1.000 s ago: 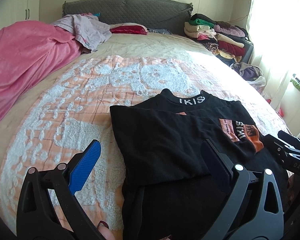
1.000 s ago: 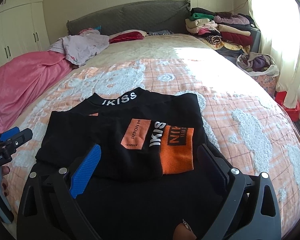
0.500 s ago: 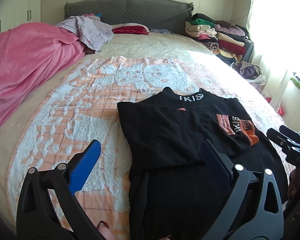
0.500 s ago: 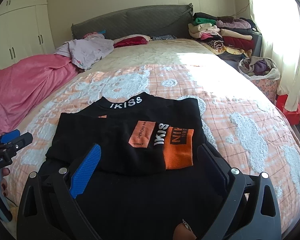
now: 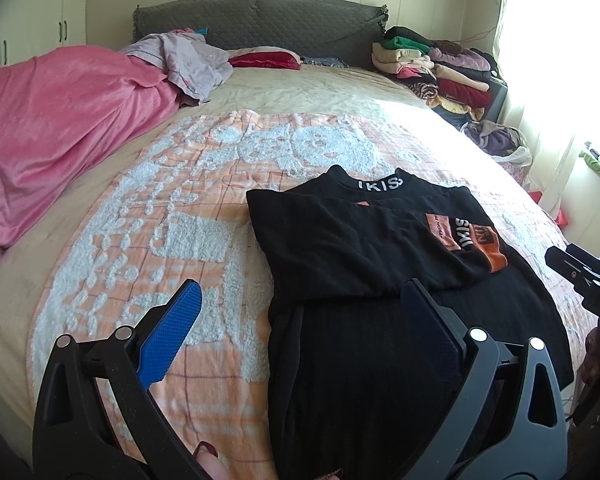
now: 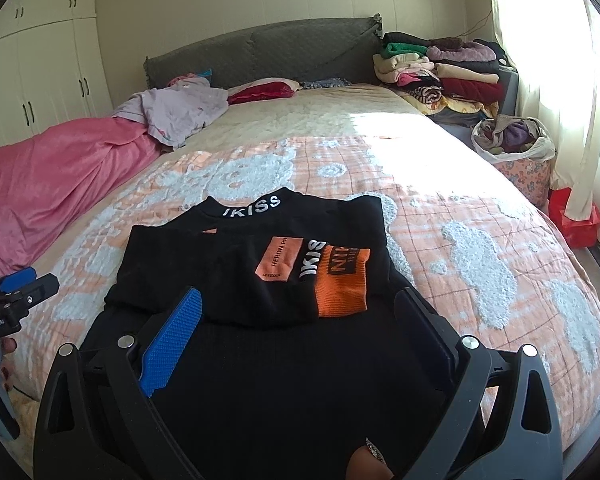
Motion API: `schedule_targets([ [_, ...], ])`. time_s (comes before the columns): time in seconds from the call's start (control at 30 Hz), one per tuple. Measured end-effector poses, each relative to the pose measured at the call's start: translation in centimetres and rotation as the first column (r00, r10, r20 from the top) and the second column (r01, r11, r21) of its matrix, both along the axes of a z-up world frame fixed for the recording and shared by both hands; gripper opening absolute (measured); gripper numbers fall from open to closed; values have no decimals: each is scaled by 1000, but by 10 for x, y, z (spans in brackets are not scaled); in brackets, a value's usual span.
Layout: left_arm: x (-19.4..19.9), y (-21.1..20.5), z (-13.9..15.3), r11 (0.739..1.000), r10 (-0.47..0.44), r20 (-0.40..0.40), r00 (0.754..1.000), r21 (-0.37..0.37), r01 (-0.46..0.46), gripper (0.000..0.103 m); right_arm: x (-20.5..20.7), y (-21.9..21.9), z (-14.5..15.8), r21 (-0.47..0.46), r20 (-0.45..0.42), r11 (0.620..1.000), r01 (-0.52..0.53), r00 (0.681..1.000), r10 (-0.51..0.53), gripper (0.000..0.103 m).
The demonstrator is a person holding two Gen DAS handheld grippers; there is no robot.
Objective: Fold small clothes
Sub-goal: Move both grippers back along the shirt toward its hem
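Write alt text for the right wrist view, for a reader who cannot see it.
A black top with sleeves folded across its chest lies on a peach patterned blanket, framed by the open right tool. The left tool shows at the left edge; folded clothes are stacked beside the headboard.

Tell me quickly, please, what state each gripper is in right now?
Left gripper: open, holding nothing, above the near left edge of the black top.
Right gripper: open, holding nothing, above the top's lower half.

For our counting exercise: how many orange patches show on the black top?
2 fully visible: a paler label left of the white lettering, a brighter patch right. A third orange sliver under the collar is mostly hidden.
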State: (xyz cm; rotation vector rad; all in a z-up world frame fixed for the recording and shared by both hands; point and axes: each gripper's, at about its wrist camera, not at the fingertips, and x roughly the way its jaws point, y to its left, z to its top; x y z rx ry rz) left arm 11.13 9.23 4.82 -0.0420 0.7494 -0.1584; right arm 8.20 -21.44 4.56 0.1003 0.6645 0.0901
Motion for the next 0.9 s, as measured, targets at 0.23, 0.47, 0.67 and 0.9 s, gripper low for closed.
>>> schedule_targets([
  [0.23,-16,4,-10,1000,-5,-53,999,-14,4,93,-20,-9,-1,-4,-4,1000,-7,1000,7,98],
  [0.47,-31,13,-23,1000,16,-108,994,-19,-18,93,-42,-25,-6,15,-9,1000,7,1000,-7,98],
  [0.67,-43,20,-34,999,42,-149,988,-5,-43,93,-52,-40,-12,28,-15,999,25,1000,-25,98],
  [0.9,-56,22,-46,999,48,-194,980,9,-48,93,-63,-56,-19,31,-28,999,38,999,-37,98],
])
